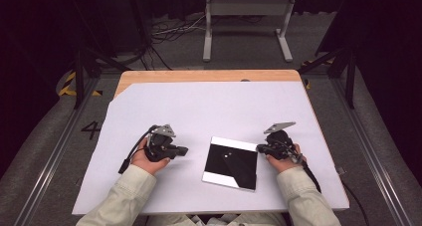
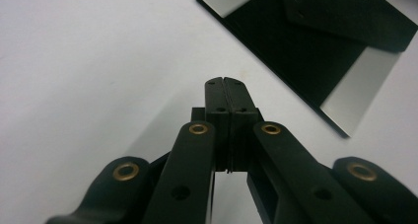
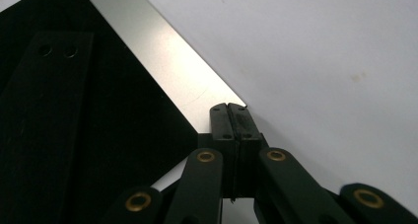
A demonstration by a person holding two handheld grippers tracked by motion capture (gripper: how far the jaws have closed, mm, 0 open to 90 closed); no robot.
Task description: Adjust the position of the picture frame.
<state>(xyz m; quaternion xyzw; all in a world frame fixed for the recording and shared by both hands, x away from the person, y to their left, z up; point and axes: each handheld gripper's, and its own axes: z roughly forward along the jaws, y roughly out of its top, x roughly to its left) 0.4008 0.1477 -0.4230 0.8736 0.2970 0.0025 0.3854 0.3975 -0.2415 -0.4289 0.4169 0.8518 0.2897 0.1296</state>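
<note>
1. Object in play: a flat square mirror panel (image 1: 231, 162) lying on the white surface (image 1: 209, 111), near the front edge, between the two hands. It reflects mostly black, with bright strips along some edges.
2. Left claw (image 1: 183, 150): jaws pressed fully together, nothing between them. It sits to the left of the panel, apart from it, tips pointing toward it.
3. Right claw (image 1: 259, 147): jaws likewise closed flat on each other, empty. In the right gripper view its tips (image 3: 229, 116) sit right at the panel's bright edge strip (image 3: 167, 61); whether they touch it I cannot tell.
4. Step in hand, as I judge it: approach. Both claws flank the panel; no grip made yet.
5. Next move probably calls for opening a claw and getting a jaw under an edge. The panel lies flush, so little purchase; sliding it toward the surface's front edge might expose a lip.
6. Edges: the panel's corners look sharp and its face glossy, so a slip is likely under a light pinch.
7. Room: a wide bare stretch of surface lies behind and to both sides of the panel.
</note>
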